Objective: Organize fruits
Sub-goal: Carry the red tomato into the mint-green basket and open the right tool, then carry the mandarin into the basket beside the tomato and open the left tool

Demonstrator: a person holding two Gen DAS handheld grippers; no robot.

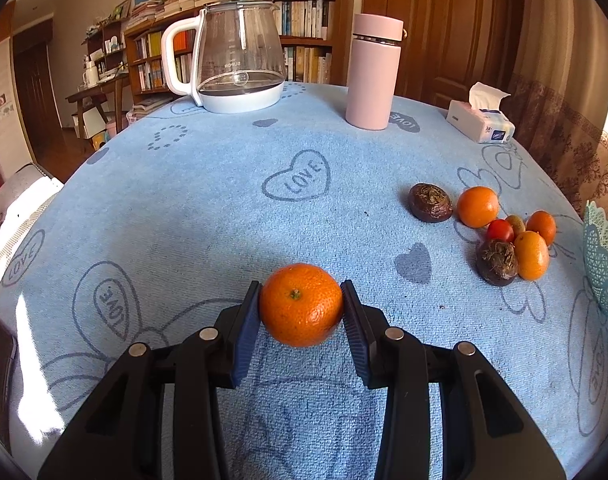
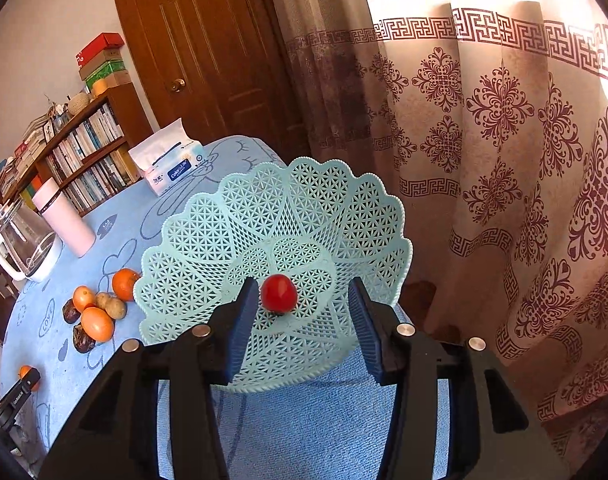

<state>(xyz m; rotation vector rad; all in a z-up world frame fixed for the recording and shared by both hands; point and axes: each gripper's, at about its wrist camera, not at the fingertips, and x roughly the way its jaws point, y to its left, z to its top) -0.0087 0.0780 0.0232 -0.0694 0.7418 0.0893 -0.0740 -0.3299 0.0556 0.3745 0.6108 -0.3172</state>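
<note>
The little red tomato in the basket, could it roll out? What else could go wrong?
The cherry tomato sits loose in the lacy basket, beside the right gripper's open fingers; a bump might roll it. The left gripper pinches a round orange, which could slip on the way over.

Four oranges (image 1: 299, 304) on show, two dark bulbs (image 1: 430, 202), one tomato (image 2: 278, 294) in the one basket (image 2: 207, 236), one kettle (image 1: 239, 52), one flask (image 1: 374, 72), one tissue pack (image 1: 480, 122).
</note>
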